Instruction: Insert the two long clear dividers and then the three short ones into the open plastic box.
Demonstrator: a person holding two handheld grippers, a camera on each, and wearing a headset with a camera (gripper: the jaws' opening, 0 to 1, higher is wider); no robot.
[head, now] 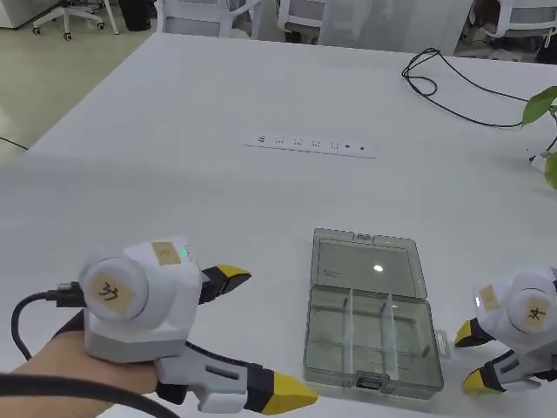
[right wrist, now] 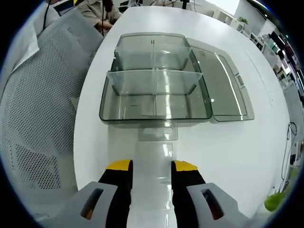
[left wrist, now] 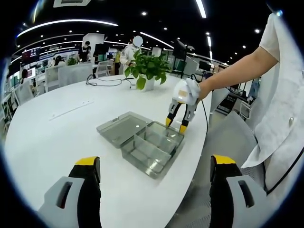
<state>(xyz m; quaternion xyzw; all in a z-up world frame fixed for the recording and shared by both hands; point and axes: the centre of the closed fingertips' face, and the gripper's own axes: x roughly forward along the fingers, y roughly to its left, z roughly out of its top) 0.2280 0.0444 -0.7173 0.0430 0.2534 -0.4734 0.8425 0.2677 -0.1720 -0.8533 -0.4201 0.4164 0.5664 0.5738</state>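
Note:
The smoky clear plastic box [head: 370, 348] lies open near the table's front edge, with its lid [head: 368, 266] folded back flat. Two long clear dividers [head: 349, 335] stand inside it, running front to back. My left gripper [head: 261, 338] hovers left of the box, its jaws wide open and holding nothing. My right gripper [head: 470, 357] sits just right of the box [right wrist: 154, 95], open and pointing at its side wall. A short clear divider [right wrist: 157, 132] lies flat on the table between the right gripper [right wrist: 152, 171] and the box. From the left gripper [left wrist: 154, 166], the box [left wrist: 149, 145] lies ahead.
A white power strip [head: 309, 144] lies mid-table. A black cable [head: 452, 87] loops at the back right beside a potted plant [head: 544, 113]. Office chairs stand beyond the far edge. A grey mesh chair [right wrist: 42, 95] is close to the table edge by the box.

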